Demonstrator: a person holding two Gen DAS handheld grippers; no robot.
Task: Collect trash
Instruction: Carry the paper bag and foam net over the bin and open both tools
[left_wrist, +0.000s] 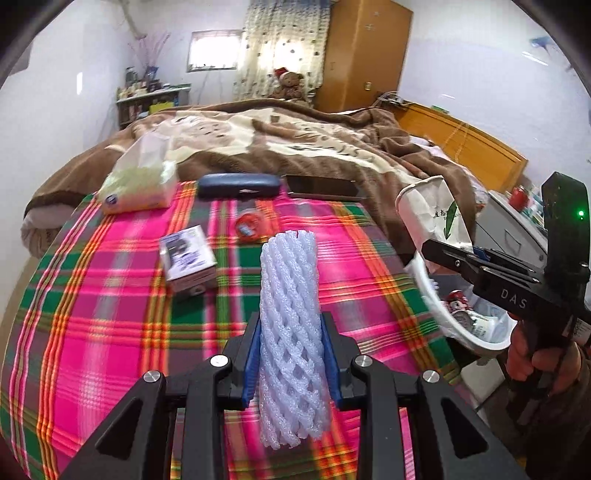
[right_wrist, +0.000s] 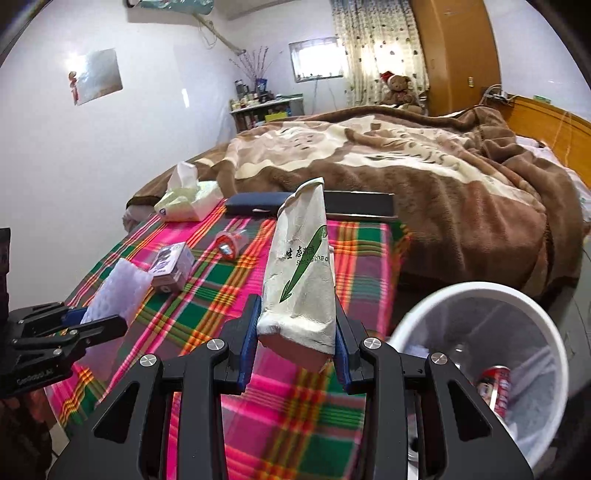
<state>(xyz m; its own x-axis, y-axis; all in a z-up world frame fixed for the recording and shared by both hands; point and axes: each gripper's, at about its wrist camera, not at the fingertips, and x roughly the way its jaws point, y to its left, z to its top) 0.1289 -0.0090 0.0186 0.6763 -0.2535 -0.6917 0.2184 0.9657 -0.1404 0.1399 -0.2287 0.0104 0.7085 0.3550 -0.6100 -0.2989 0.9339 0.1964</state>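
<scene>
Clamped between blue-padded black fingers (left_wrist: 255, 354) of the left gripper (left_wrist: 291, 354): white foam fruit-net sleeve (left_wrist: 290, 314), upright, squeezed at its lower half, top poking well past the fingertips, hanging above the pink, green and orange plaid cloth on the desk (left_wrist: 110, 332). Pinched by the right gripper (right_wrist: 295, 347) at its base: crumpled white paper cup with green arrow print (right_wrist: 301, 280), flattened, rim end pointing away from the camera, fingers (right_wrist: 249, 343) pressed on either side. Just right of that cup and lower: white plastic trash bin with liner (right_wrist: 546, 332), red drink can (right_wrist: 495, 387) lying inside. From the left wrist view, same cup (left_wrist: 432, 218) held above the bin rim (left_wrist: 436, 306), a hand (left_wrist: 535, 358) wrapped round the right gripper's handle. Lying on the cloth, well apart from both sets of fingers: small printed box (left_wrist: 188, 258), round red-and-clear item (left_wrist: 251, 225), dark blue glasses case (left_wrist: 238, 185), soft pack of tissues (left_wrist: 140, 184), black flat slab (left_wrist: 321, 186). Beyond the desk: bed under brown-and-cream blanket (left_wrist: 295, 136).
</scene>
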